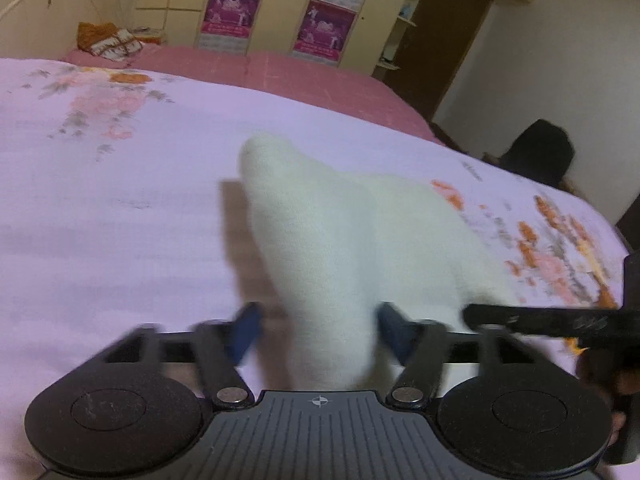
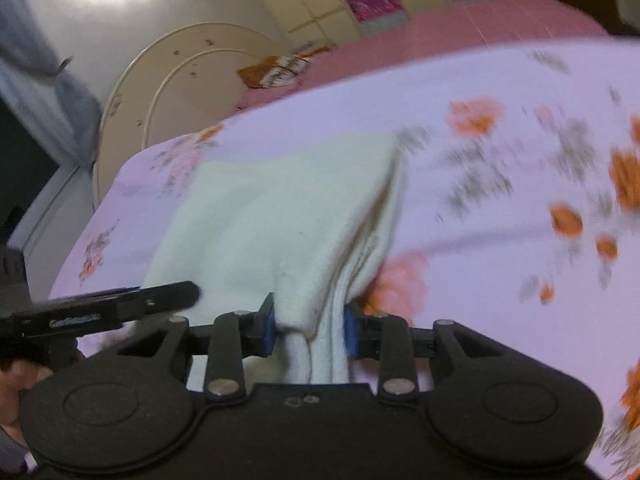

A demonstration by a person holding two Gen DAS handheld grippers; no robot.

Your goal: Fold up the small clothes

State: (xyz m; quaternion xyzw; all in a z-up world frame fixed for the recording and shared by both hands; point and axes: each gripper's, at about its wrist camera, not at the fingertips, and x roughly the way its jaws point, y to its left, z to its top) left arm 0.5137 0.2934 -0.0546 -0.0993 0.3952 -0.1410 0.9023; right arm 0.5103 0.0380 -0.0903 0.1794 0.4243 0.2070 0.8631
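Observation:
A white fleecy garment [image 1: 340, 220] lies folded on the lilac flowered bedsheet [image 1: 120, 200]. One end of it runs back between the blue pads [image 1: 250, 328] of my left gripper [image 1: 320, 328]. Those jaws stand wide, with a gap on each side of the cloth, so it is open. In the right wrist view the same garment [image 2: 280, 208] is bunched into thick folds between the blue pads [image 2: 269, 328] of my right gripper [image 2: 309, 330], which is shut on it. The two grippers are close side by side; a black finger [image 1: 540, 320] of the right one shows in the left view.
A pink cover [image 1: 280, 68] lies beyond the sheet, with an orange and white cloth [image 1: 108, 40] on it near the cream headboard [image 2: 180, 64]. Wardrobe doors with pink posters [image 1: 232, 12] stand behind. A dark object [image 1: 540, 148] sits past the bed's right edge.

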